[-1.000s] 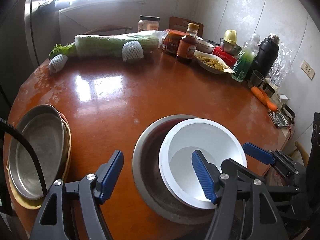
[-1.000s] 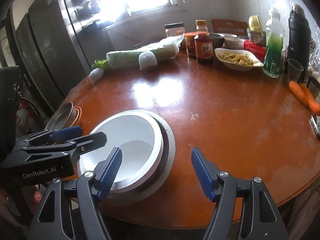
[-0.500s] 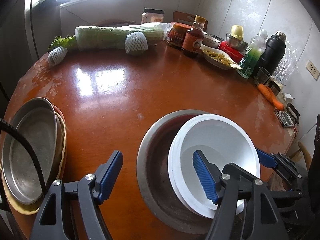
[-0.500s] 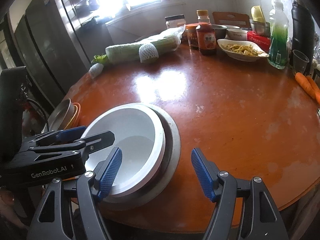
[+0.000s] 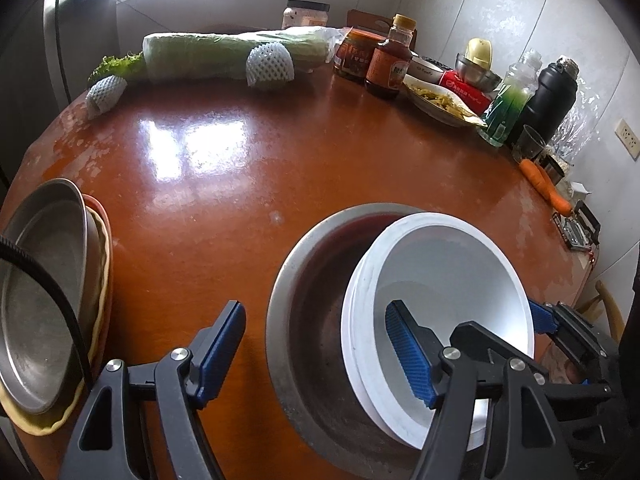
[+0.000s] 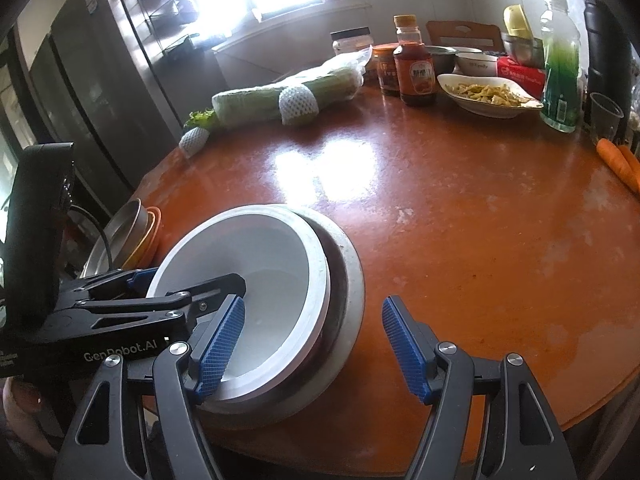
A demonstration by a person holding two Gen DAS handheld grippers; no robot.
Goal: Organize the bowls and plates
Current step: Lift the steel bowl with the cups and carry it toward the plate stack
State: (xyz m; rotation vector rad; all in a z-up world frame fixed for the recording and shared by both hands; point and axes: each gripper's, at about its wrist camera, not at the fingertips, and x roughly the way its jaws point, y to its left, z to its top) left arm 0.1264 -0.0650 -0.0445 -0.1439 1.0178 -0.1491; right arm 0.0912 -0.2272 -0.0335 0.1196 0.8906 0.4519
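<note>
Jaws of the left gripper [image 5: 316, 350] stand partly open in the left wrist view, gripping nothing: the left pad hangs over the bare worktop [image 5: 248, 184], the right pad inside the white bowl [image 5: 444, 288], with the bowl's near-left wall and the metal basin's [image 5: 308, 304] rim between them, neither pad seen pressing. That white bowl, apparently nested with another white one beneath, sits tilted against the right side of the basin at the near edge. At far right the right gripper's blue pad shows just beyond the bowl's rim. Near left, a metal plate [image 5: 40, 280] tops a stack of shallow dishes. Far across lie a wrapped cabbage [image 5: 224, 54], a sauce bottle [image 5: 390, 64], a dish of food [image 5: 442, 100] and carrots [image 5: 542, 182]. From the right wrist view, the right gripper [image 6: 310, 344] likewise stands partly open and empty, its left pad over the bowl's [image 6: 248, 256] near rim, its right pad above the worktop [image 6: 460, 216] to the right of the basin [image 6: 348, 280]. Reaching in from the left, the left gripper [image 6: 176, 284] has one finger dipping into the bowl, the other outside its left wall.
</note>
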